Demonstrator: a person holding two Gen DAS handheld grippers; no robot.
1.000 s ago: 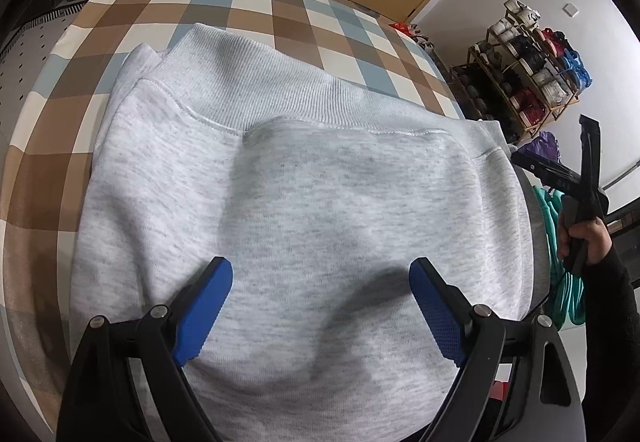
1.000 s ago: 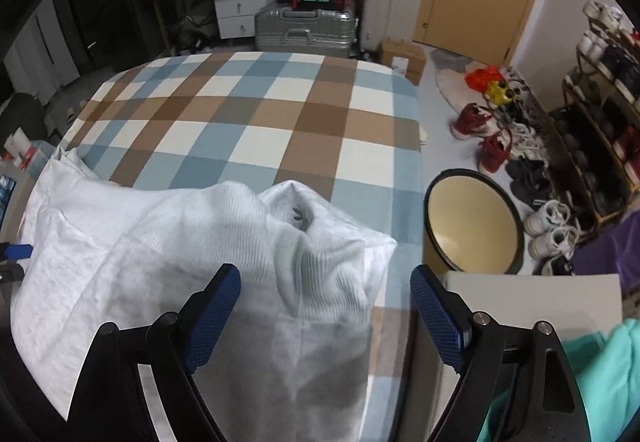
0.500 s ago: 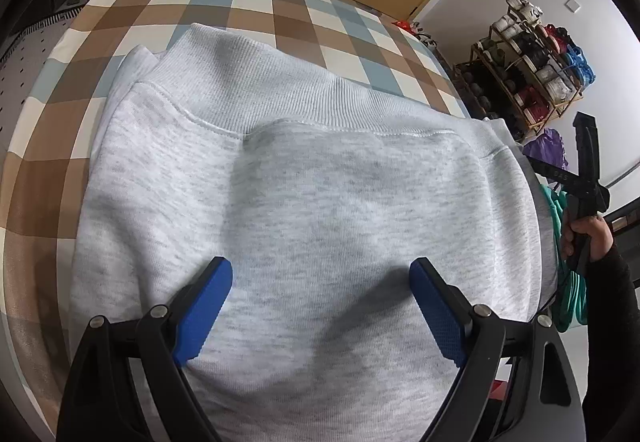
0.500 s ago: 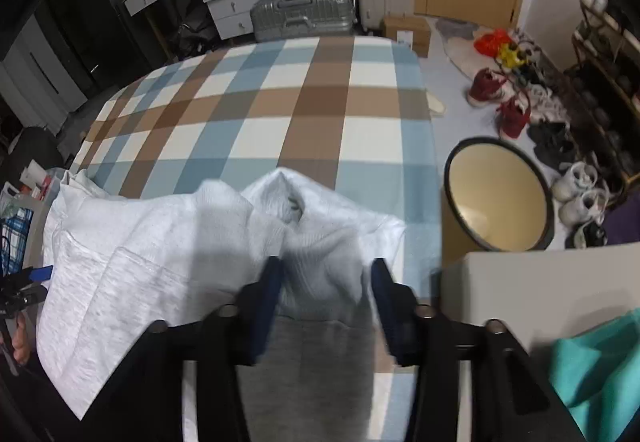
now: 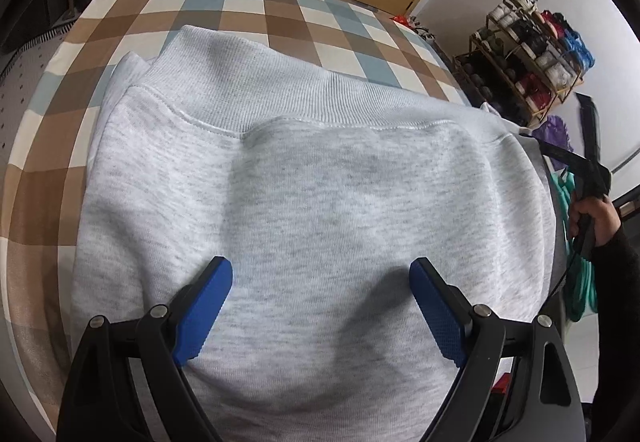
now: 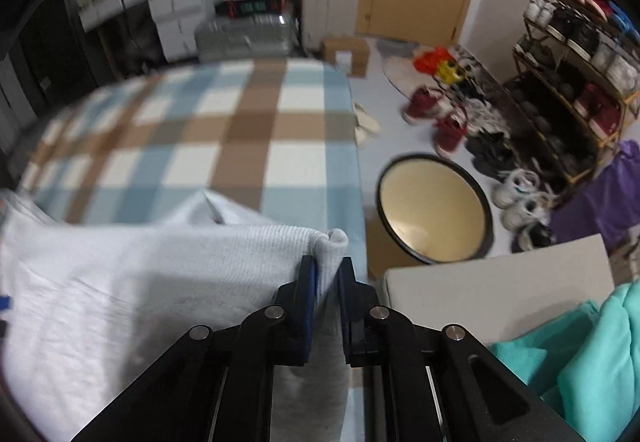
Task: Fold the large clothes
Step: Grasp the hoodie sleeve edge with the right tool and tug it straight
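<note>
Now right claw is closing on sweatshirt hem; left claw gapes above.

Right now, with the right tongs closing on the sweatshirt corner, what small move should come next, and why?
Probably bring the left tongs down and close them on the sweatshirt. They hover wide open above it, holding nothing, while the right tongs are closing with the ribbed corner between them. Lifting one corner alone would likely drag the cloth askew.

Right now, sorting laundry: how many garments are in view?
2: a grey sweatshirt spread on the checked table, and a teal garment at the lower right. Others may be hidden.
</note>
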